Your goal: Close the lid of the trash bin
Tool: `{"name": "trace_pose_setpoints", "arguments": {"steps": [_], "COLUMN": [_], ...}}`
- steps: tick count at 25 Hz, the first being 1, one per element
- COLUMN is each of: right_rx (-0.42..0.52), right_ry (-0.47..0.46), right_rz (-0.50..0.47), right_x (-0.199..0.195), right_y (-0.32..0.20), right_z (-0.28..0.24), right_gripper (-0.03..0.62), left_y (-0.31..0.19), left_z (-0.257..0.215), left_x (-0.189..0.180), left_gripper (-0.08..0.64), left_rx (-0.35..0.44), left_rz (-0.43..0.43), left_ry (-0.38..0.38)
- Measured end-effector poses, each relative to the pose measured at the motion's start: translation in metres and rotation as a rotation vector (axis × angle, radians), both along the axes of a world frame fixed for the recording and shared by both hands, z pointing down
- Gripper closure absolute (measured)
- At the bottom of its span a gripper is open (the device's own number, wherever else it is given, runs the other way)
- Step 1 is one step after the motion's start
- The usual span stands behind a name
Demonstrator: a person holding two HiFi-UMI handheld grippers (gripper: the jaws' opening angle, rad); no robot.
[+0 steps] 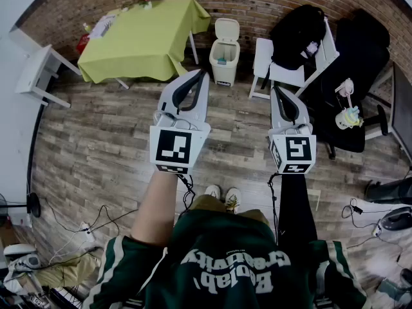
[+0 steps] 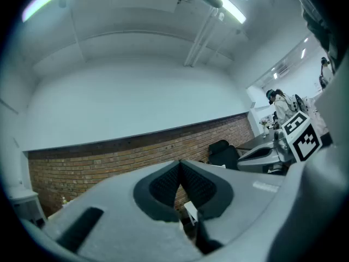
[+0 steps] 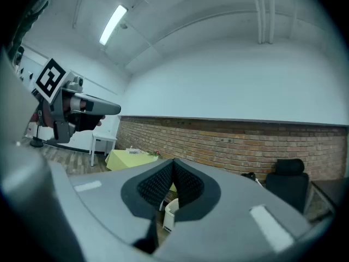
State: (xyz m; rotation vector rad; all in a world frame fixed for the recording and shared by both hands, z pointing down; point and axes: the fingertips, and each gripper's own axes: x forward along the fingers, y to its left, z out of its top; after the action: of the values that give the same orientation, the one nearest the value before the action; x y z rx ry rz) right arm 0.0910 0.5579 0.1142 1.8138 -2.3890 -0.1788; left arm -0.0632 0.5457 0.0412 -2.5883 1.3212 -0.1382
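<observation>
**Head view:** the trash bin (image 1: 224, 55) stands by the brick wall, just right of the green-clothed table (image 1: 138, 40), and across the wood floor from the person. Its lid (image 1: 226, 28) is tipped up & back, so the bin's open. The left gripper (image 1: 201, 74) & right gripper (image 1: 276, 90) are both held out level, well short of the bin.

**Left gripper view:** the fingers (image 2: 163, 182) are pressed together w/ nothing btwn them. Brick wall ahead, the other gripper off to the side. There's a small white thing low under the pads; can't tell what it is.

**Right gripper view:** its fingers are likewise pressed tight & empty. The bin shows low down just under the pads, w/ the table off to its left.

Looks like the approach step, and the lid is untouched. The next move prob. means walking up, getting one gripper behind the raised lid, then nudging it fwd & down till it seats. No grasp is needed, since closed fingers will do as a pusher.
</observation>
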Motion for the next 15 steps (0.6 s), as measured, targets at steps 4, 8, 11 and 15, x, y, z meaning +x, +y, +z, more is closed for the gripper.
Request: {"name": "trace_pose_setpoints", "arguments": {"steps": [4,8,11,15], "right_rx": [-0.017,-0.017,0.001,0.004], "right_ry": [-0.004,-0.053,-0.048,-0.033], "right_rz": [0.006,0.015,0.043,0.073], "right_x": [-0.021,-0.039,-0.049,-0.063], "right_y": [0.010,0.015,0.017,0.019], "right_z": [0.006,0.001,-0.006,-0.005], "right_gripper": [0.581,0.581,0.578,0.577], "left_y": [0.006,0.006,0.008,0.011], "left_z": [0.015,0.026,0.027,0.030], "left_x": [-0.020,-0.044,-0.058,-0.070], "left_gripper": [0.551,0.551,0.551,0.551], "left_rx": [-0.022,-0.025,-0.031,-0.022], "left_rz": [0.016,-0.003,-0.003,0.002], "left_ry": [0.040,-0.003,0.026,0.039]}}
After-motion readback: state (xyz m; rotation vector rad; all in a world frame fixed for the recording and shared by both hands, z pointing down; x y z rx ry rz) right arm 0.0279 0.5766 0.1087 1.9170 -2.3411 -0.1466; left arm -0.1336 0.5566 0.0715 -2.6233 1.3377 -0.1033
